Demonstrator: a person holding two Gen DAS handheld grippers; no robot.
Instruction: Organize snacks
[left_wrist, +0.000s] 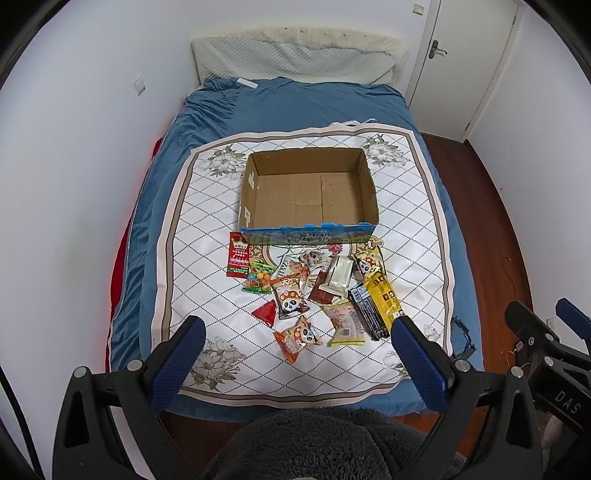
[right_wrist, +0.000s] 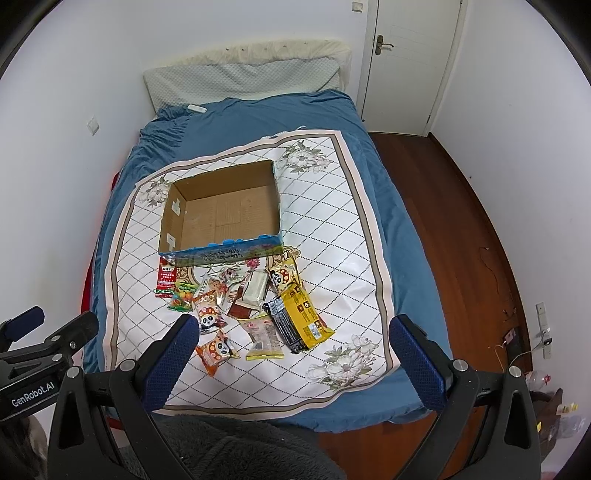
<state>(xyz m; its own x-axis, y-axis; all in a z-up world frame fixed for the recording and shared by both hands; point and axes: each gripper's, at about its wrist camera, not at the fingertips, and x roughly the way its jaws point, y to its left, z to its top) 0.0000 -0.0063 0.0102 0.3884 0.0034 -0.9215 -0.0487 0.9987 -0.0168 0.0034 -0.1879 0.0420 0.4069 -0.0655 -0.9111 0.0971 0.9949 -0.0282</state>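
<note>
My fingertips (left_wrist: 184, 354) wear dark blue dimpled pads on black frames. The cardboard box (left_wrist: 308, 192) is plain brown inside with a blue printed front. It stands on a white cloth (left_wrist: 207, 258) with a dark diamond grid, grey flowers at its corners and a tan border, over a blue bedspread (left_wrist: 295, 103). A red packet (left_wrist: 238, 254) lies nearest the cloth's left edge; a yellow one (left_wrist: 384, 295) nearest its right.

Empty open cardboard box (left_wrist: 308, 192); snack packets (left_wrist: 314, 291) scattered just before it.
</note>
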